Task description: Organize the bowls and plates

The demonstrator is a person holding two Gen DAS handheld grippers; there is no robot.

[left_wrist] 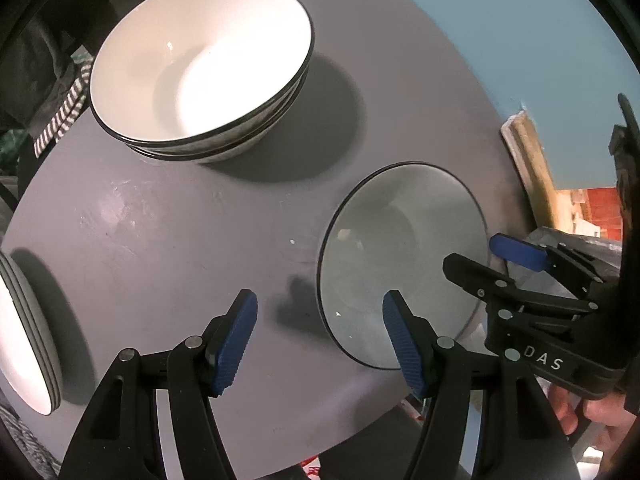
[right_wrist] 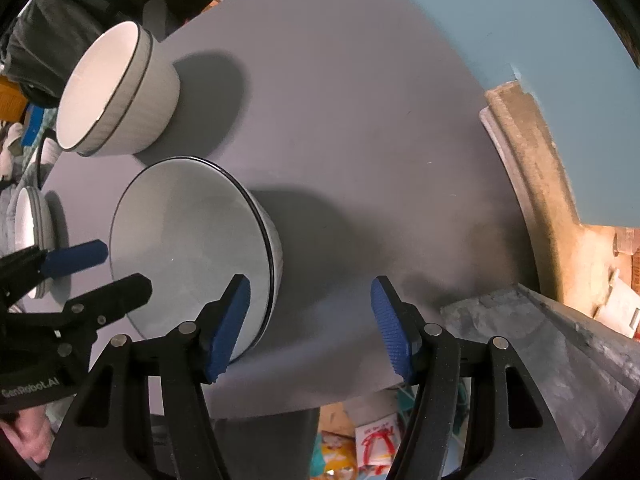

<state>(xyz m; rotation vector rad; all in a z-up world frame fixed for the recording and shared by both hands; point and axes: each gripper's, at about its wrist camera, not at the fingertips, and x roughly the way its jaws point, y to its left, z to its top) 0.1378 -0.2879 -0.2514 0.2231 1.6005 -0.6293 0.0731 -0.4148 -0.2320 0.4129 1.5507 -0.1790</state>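
A single white bowl with a dark rim (left_wrist: 400,252) (right_wrist: 192,248) sits on the round grey table (left_wrist: 180,240) near its front edge. A stack of similar bowls (left_wrist: 200,68) (right_wrist: 116,92) stands further back. A stack of plates (left_wrist: 24,340) (right_wrist: 32,228) lies at the left edge. My left gripper (left_wrist: 320,344) is open, its right finger over the single bowl's near rim. My right gripper (right_wrist: 310,328) is open, its left finger beside that bowl's right side. Each gripper shows in the other's view: the right gripper (left_wrist: 496,264), the left gripper (right_wrist: 104,268).
A blue wall (right_wrist: 480,20) lies behind the table. A tan framed edge (right_wrist: 532,168) and a grey slab (right_wrist: 540,340) are at the right. Bags and packages (right_wrist: 360,440) lie on the floor under the table front. Striped cloth (left_wrist: 64,112) hangs at the far left.
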